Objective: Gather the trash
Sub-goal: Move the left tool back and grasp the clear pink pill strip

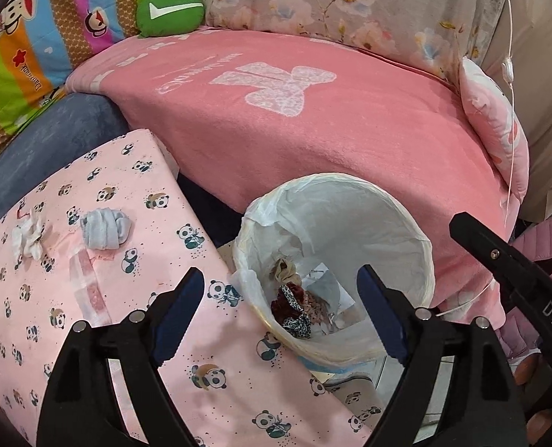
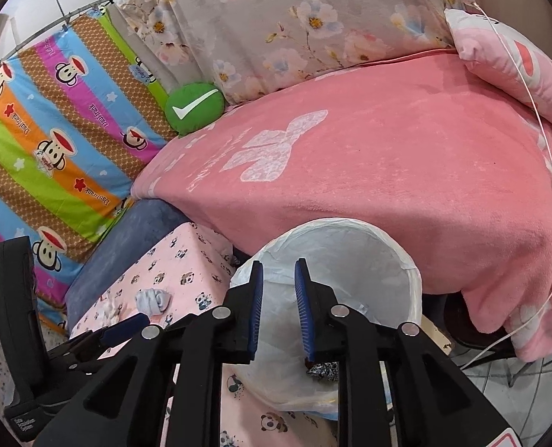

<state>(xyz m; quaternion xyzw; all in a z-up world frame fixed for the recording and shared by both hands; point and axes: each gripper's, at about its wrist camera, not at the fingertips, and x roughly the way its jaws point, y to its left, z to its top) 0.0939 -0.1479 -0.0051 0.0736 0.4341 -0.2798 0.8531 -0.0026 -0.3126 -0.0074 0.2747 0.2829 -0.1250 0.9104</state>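
A round bin with a white liner (image 1: pixel 387 231) stands on the floor between the panda-print cushion (image 1: pixel 134 335) and the pink sofa. Inside lie leopard-print and dark red scraps (image 1: pixel 294 309) and some paper. My left gripper (image 1: pixel 279 273) hangs open over the bin's left rim, with nothing between its pads. My right gripper (image 2: pixel 278 264) is over the bin (image 2: pixel 369 260) with a narrow gap between its pads and nothing in it. On the cushion lie a rolled grey cloth (image 1: pixel 104 231), a crumpled white tissue (image 1: pixel 28 236) and a pinkish wrapper strip (image 1: pixel 88 283).
A pink blanket (image 1: pixel 313 130) covers the sofa seat behind the bin. A green cushion (image 1: pixel 169 11) sits at the back, a pink pillow (image 1: pixel 495 126) at the right, with a white cable (image 1: pixel 510 74) hanging past it. A blue armrest (image 1: pixel 60 141) borders the panda cushion.
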